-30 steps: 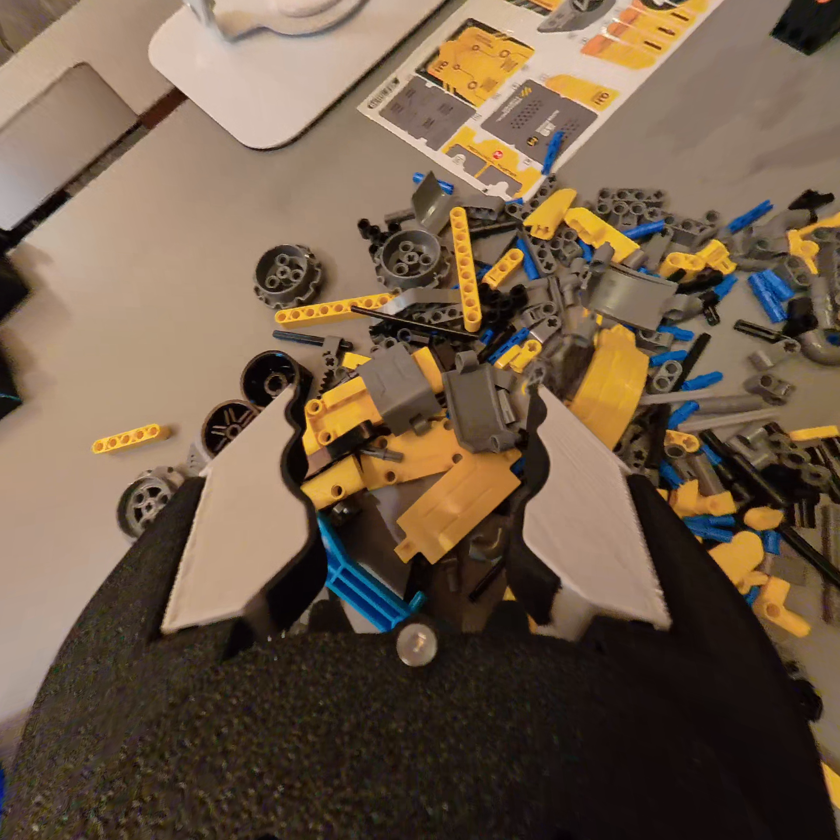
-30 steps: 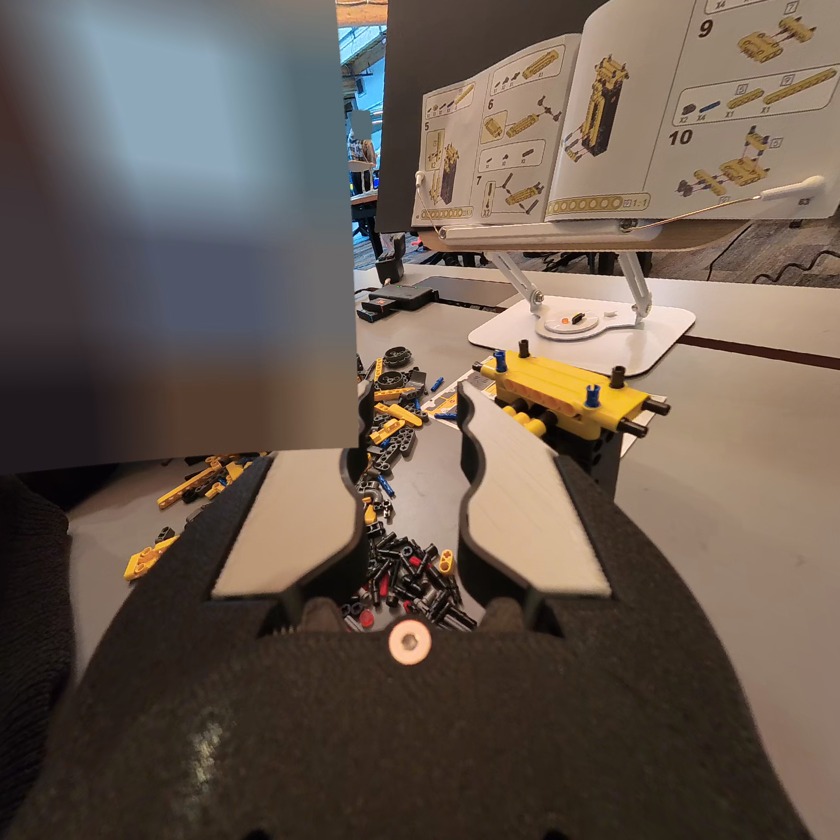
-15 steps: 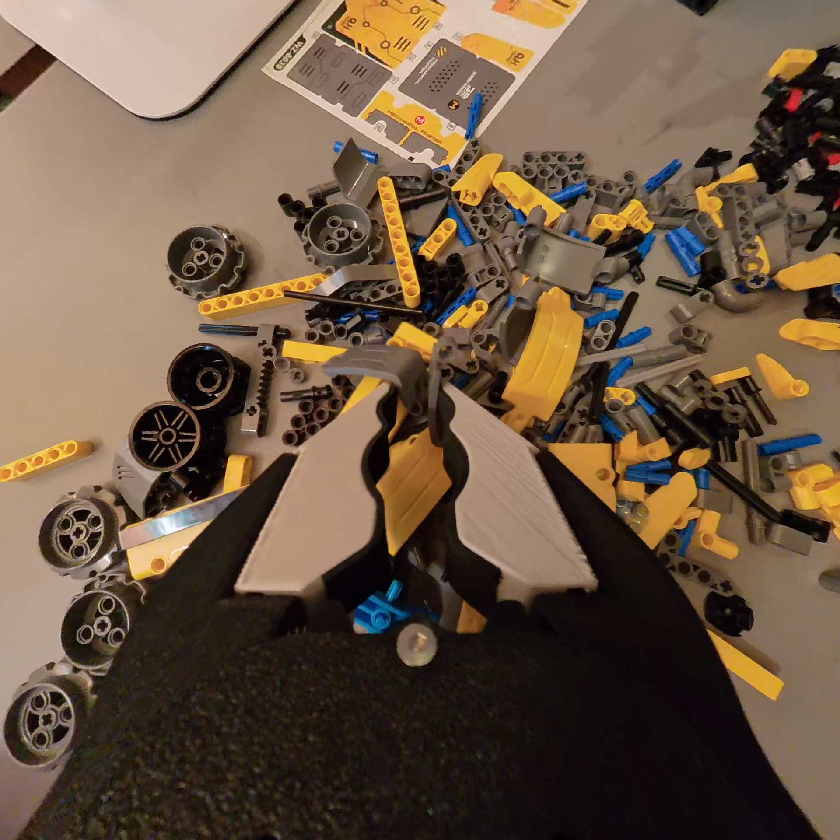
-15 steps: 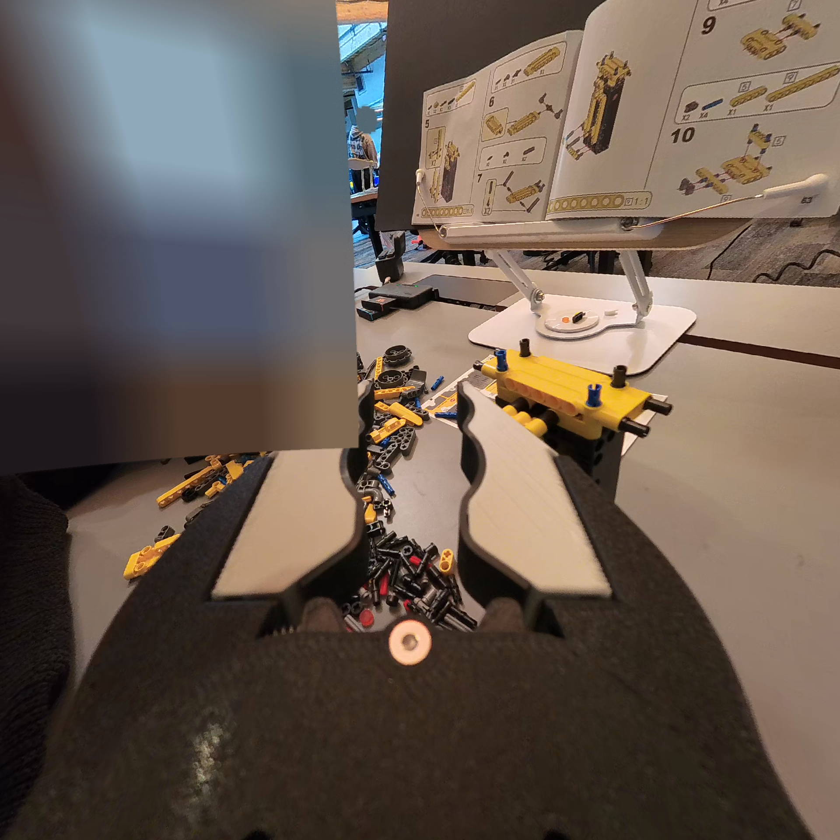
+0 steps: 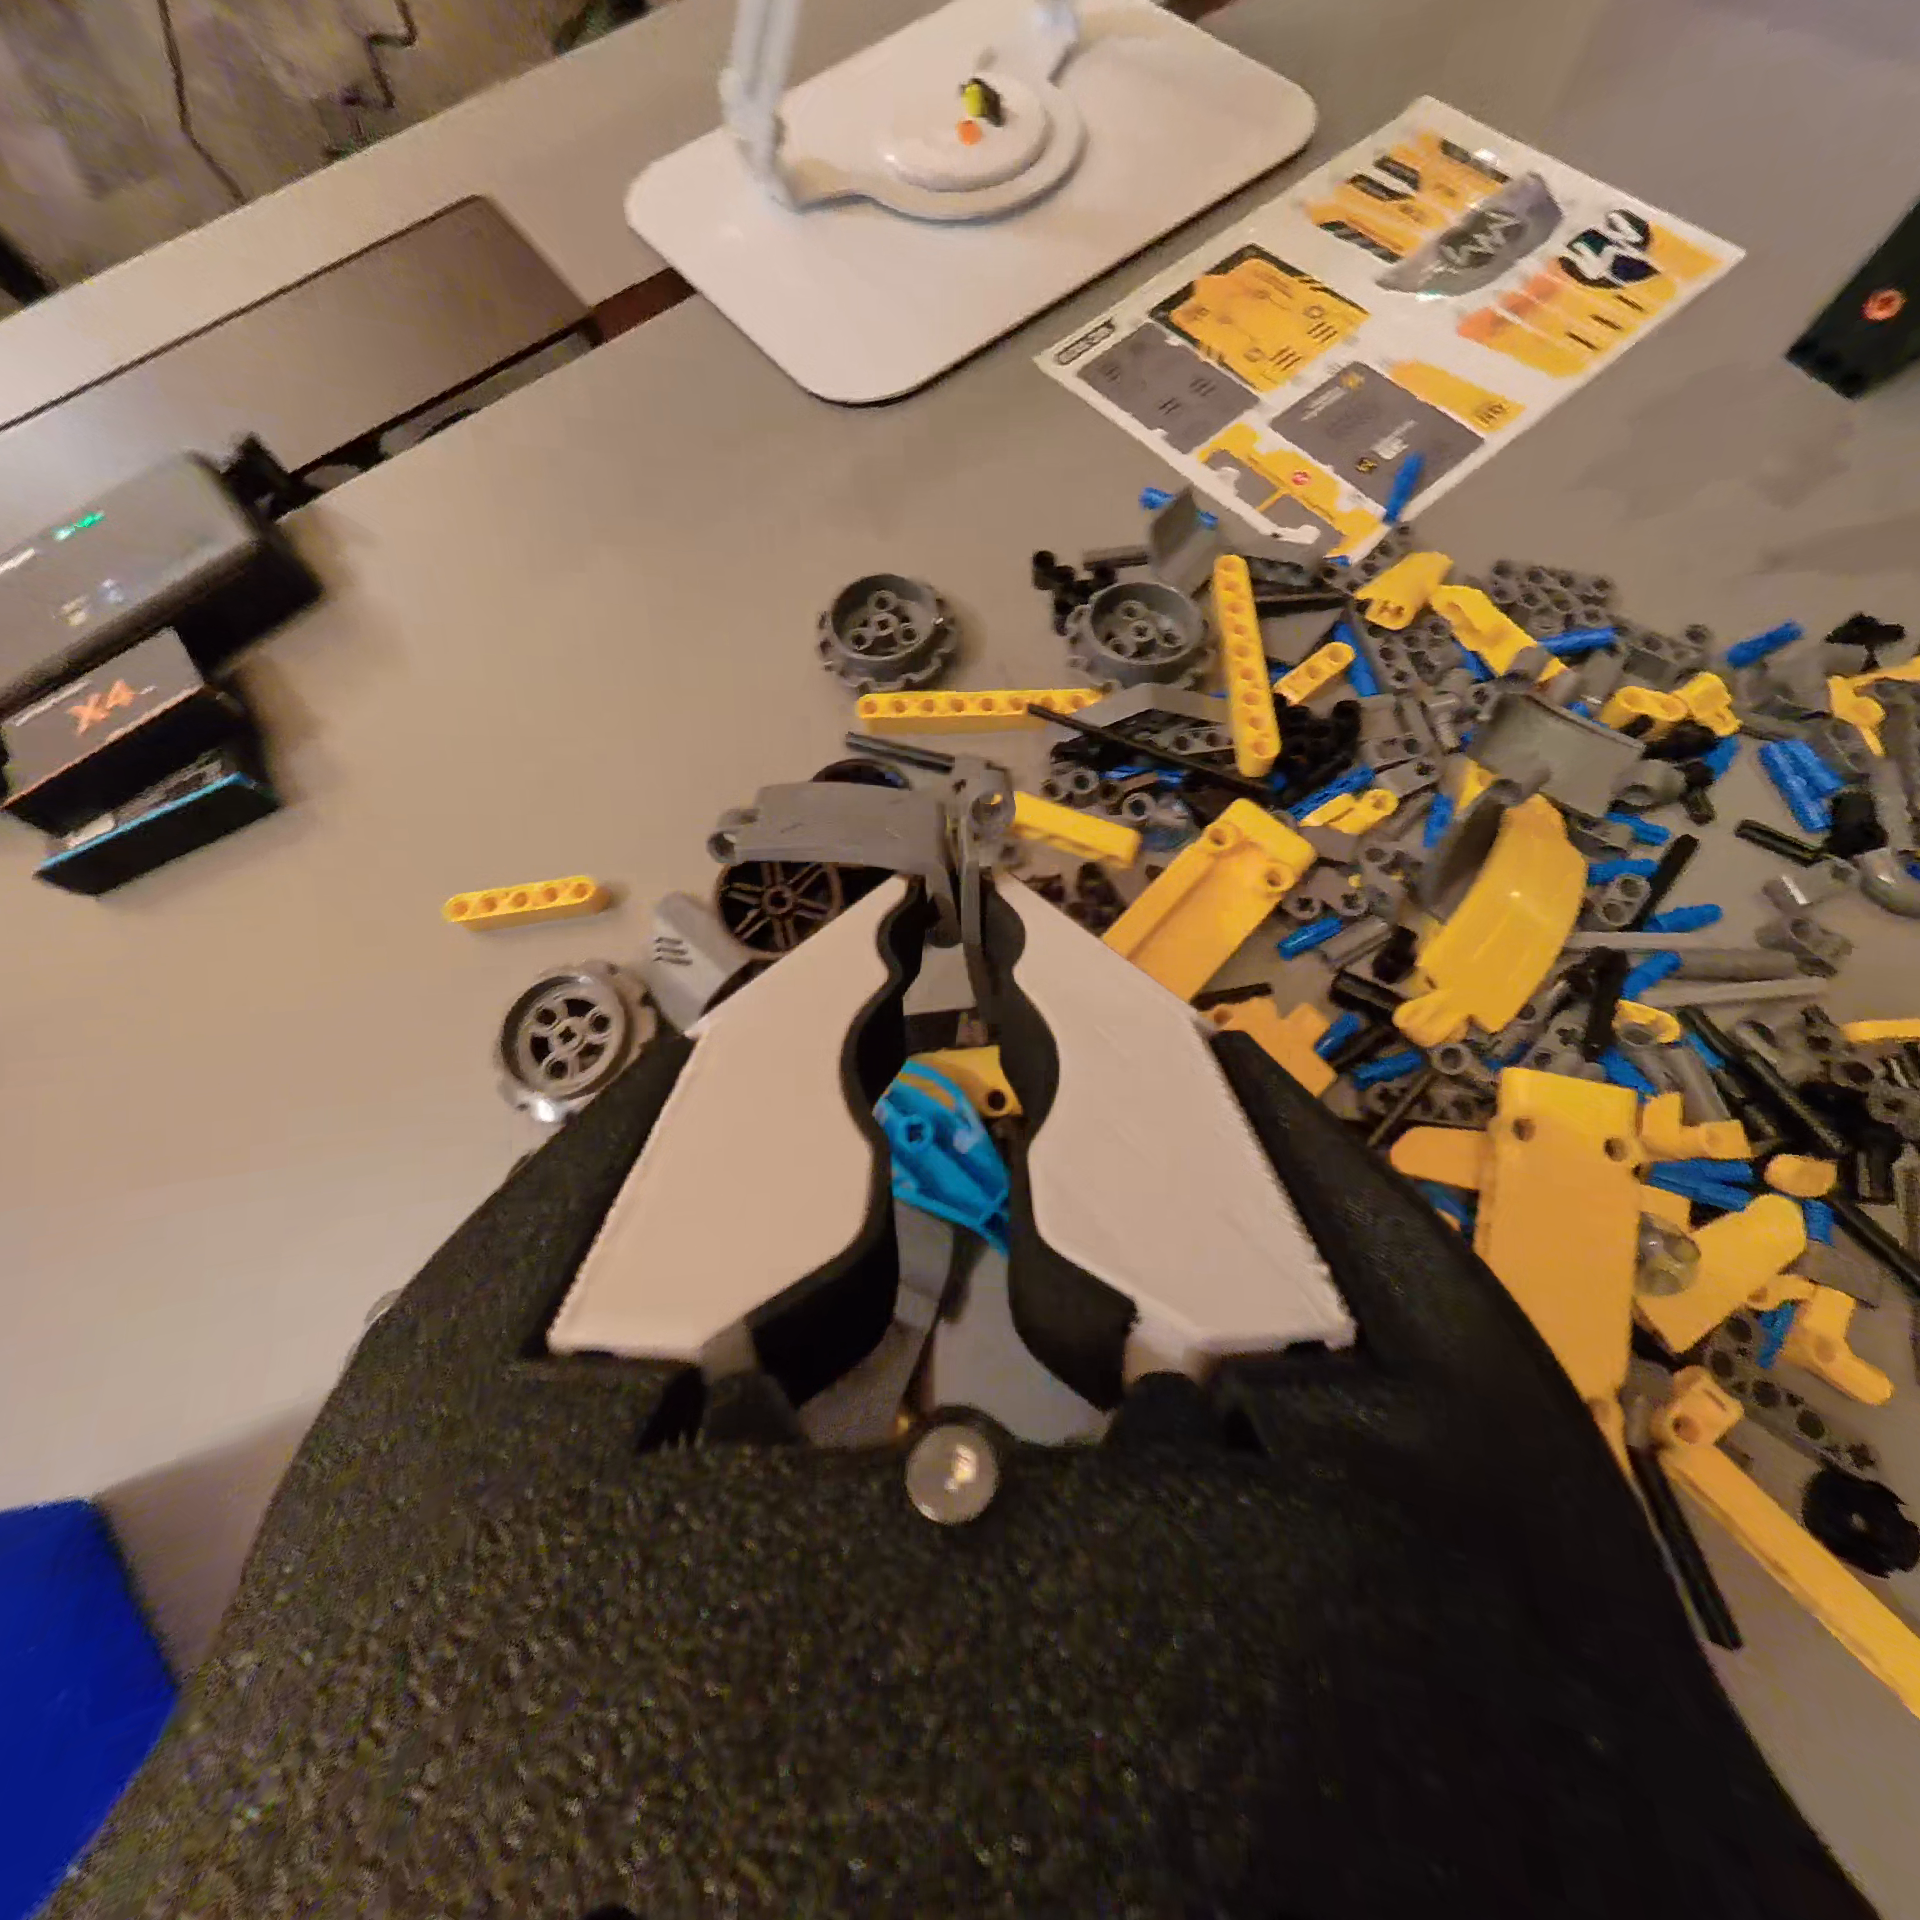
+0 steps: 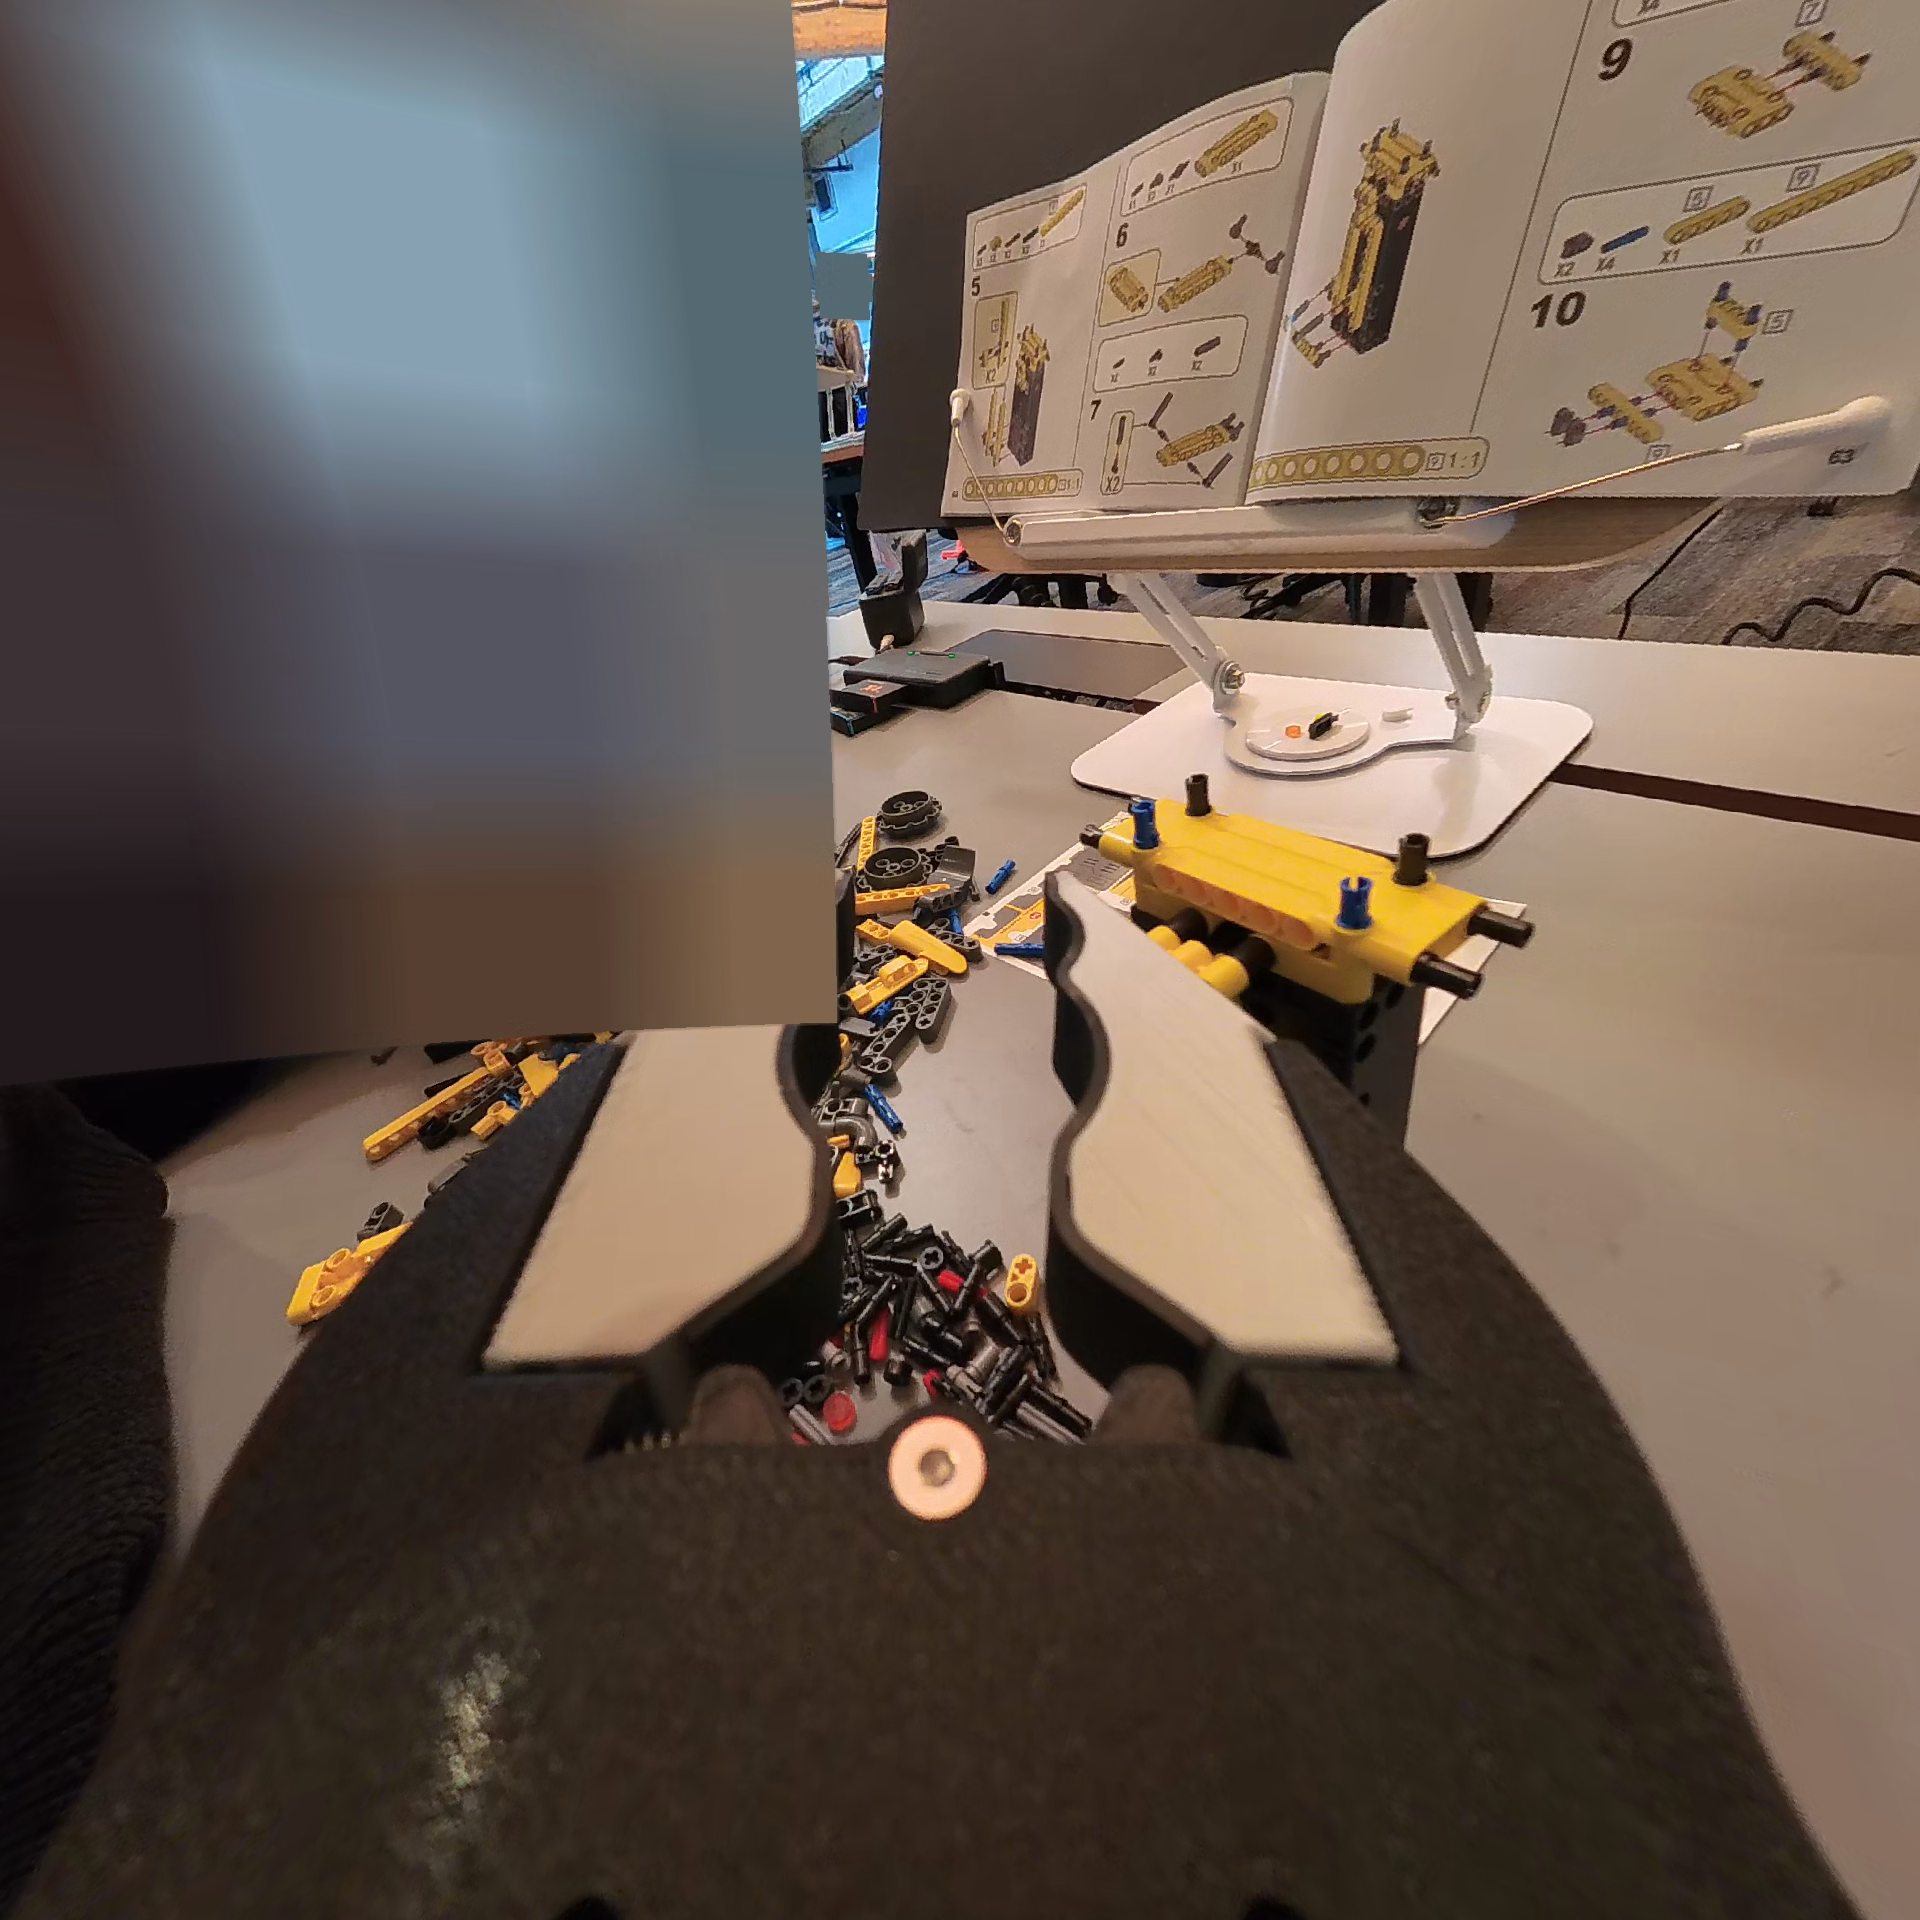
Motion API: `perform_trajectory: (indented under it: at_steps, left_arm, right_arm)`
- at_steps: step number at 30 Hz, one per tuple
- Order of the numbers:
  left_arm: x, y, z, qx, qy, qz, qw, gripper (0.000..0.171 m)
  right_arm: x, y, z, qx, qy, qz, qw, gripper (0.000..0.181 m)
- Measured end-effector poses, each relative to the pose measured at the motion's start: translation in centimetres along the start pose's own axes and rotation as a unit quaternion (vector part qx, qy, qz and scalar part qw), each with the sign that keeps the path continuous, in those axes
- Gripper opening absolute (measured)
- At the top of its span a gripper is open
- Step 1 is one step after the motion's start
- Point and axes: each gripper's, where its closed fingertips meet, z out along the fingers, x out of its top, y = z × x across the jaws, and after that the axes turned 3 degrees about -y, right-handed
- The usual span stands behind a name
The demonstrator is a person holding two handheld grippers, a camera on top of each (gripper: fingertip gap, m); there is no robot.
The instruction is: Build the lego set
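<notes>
Listing by size, largest first, from my two claws:

1. Grey table (image 5: 520, 644): carries everything below.
2. White book stand (image 6: 1340, 748), at 1 o'clock in my right wrist view: an open instruction booklet (image 6: 1351, 301) is propped on it; its flat base (image 5: 966, 208) sits at 12 o'clock in my left wrist view.
3. Heap of loose building pieces (image 5: 1507, 935), from 1 to 4 o'clock of my left claw: yellow, grey, blue and black, with yellow beams, blue pins and grey wheel hubs mixed in.
4. Sticker sheet (image 5: 1392, 322), at 1 o'clock beyond the heap, flat on the table.
5. Black devices (image 5: 125, 665), at 10 o'clock near the table edge.
6. Yellow-topped assembly (image 6: 1288, 904), on a dark block, just beyond my right fingertip: blue and black pins stand up from it.
7. My left gripper (image 5: 961, 894): fingers pinched together on a curved grey panel piece (image 5: 862, 826), which is lifted clear of the heap and juts to 11 o'clock.
8. My right gripper (image 6: 940, 966): fingers apart, nothing between them, hovering over small black and red pins (image 6: 935, 1320).
9. Short yellow beam (image 5: 525, 899), alone at 9 o'clock of my left fingertips
</notes>
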Motion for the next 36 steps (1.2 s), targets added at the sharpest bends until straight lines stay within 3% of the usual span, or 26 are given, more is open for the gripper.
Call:
perform_trajectory:
  at_steps: [36]
  left_arm:
    - [-0.2, 0.9, 0.2, -0.038, 0.012, -0.016, 0.999, 0.011]
  right_arm:
    - [-0.4, 0.2, 0.2, -0.004, -0.009, -0.003, 1.0, 0.036]
